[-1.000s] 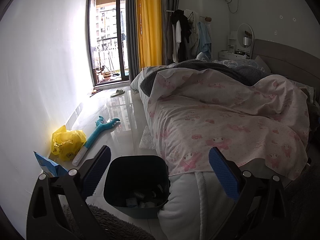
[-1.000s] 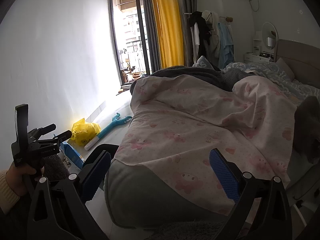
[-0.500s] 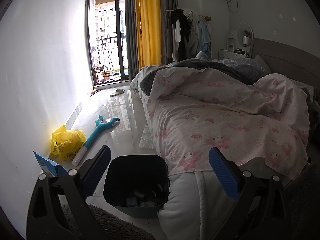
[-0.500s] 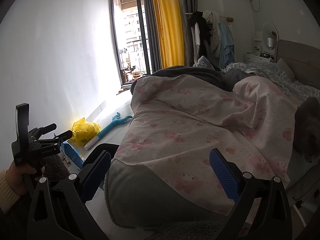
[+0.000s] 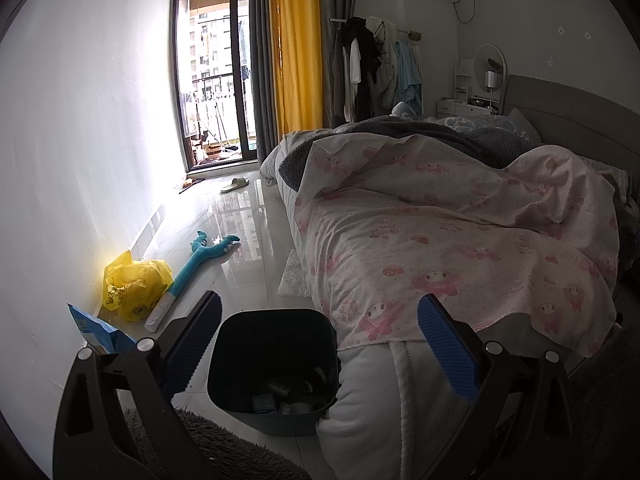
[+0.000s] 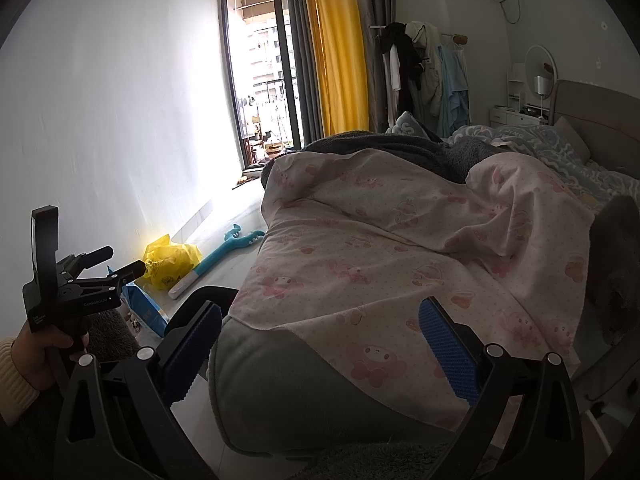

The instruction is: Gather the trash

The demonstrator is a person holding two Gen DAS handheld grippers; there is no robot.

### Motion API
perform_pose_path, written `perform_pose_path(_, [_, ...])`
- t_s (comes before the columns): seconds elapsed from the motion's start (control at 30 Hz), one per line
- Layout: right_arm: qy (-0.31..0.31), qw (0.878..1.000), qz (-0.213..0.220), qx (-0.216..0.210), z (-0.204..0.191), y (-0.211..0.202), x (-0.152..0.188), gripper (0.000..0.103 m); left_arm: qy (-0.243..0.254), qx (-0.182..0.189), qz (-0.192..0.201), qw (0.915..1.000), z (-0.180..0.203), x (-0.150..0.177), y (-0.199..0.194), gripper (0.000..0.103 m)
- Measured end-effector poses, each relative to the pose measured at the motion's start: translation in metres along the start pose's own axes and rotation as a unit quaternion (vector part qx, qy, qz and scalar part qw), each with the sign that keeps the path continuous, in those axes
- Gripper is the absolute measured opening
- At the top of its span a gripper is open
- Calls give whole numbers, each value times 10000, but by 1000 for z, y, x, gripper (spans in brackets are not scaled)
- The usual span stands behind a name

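Both the left tongs (image 5: pixel 318 344) and the right tongs (image 6: pixel 320 350) are held wide and empty. Some trash is already seen inside the dark bin (image 5: pixel 276 364) beside the bed (image 5: pixel 460 240); a yellow bag (image 5: pixel 134 284) and blue packet (image 5: pixel 94 330) are left on the floor.

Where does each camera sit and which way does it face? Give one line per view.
Left wrist: on the left gripper, jaws open, facing the trash bin at the bed's foot.
Right wrist: on the right gripper, jaws open, facing the pink duvet; the left hand shows.
Shared: yellow bag, window.
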State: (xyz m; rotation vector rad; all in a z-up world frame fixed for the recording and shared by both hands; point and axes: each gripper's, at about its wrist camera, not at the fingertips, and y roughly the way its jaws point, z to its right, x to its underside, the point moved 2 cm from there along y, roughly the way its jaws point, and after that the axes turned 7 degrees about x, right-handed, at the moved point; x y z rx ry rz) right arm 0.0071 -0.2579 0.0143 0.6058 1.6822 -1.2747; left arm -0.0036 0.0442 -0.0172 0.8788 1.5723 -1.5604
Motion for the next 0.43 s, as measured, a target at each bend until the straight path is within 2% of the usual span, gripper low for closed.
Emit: perform_pose_path(0.43, [-9, 10000, 4, -11, 0, 0, 0, 100, -73, -1, -37, 10000, -5, 9, -1, 100])
